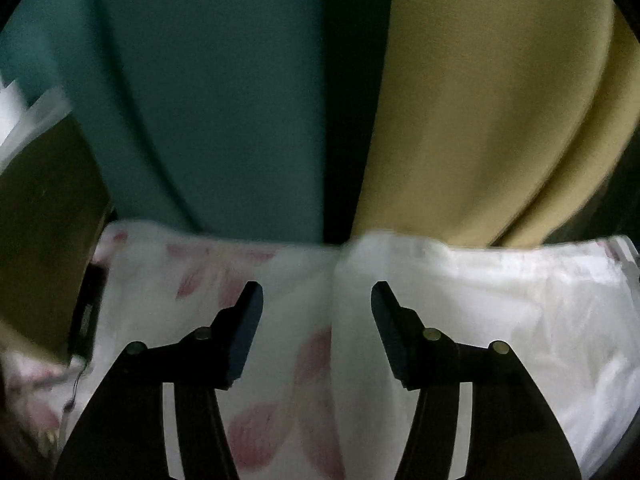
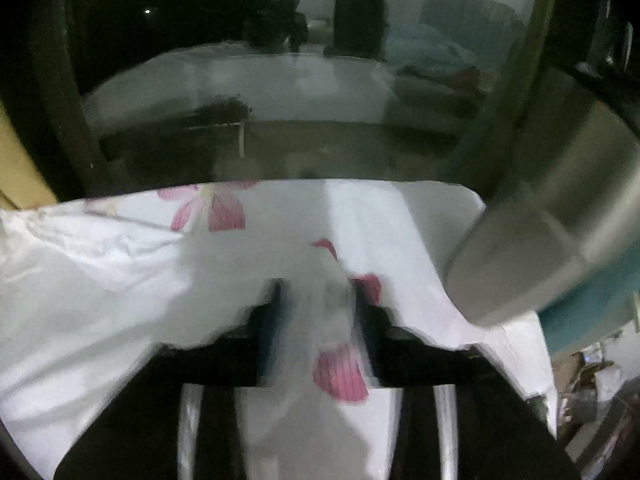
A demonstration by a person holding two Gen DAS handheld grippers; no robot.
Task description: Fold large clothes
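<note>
A large white cloth with pink flower prints [image 1: 304,360] lies spread under my left gripper [image 1: 317,292], which is open with nothing between its black fingers. In the right wrist view the same cloth [image 2: 120,280] is lifted and bunched. My right gripper [image 2: 318,292] is shut on a fold of it, with cloth pinched between the fingers and draped over them. The cloth's far edge runs straight across both views.
A teal curtain [image 1: 208,100] and a mustard curtain [image 1: 480,100] hang beyond the cloth. A brown box [image 1: 44,232] sits at left. A grey padded object [image 2: 560,220] stands at right. A dim room with a bed [image 2: 432,56] lies beyond.
</note>
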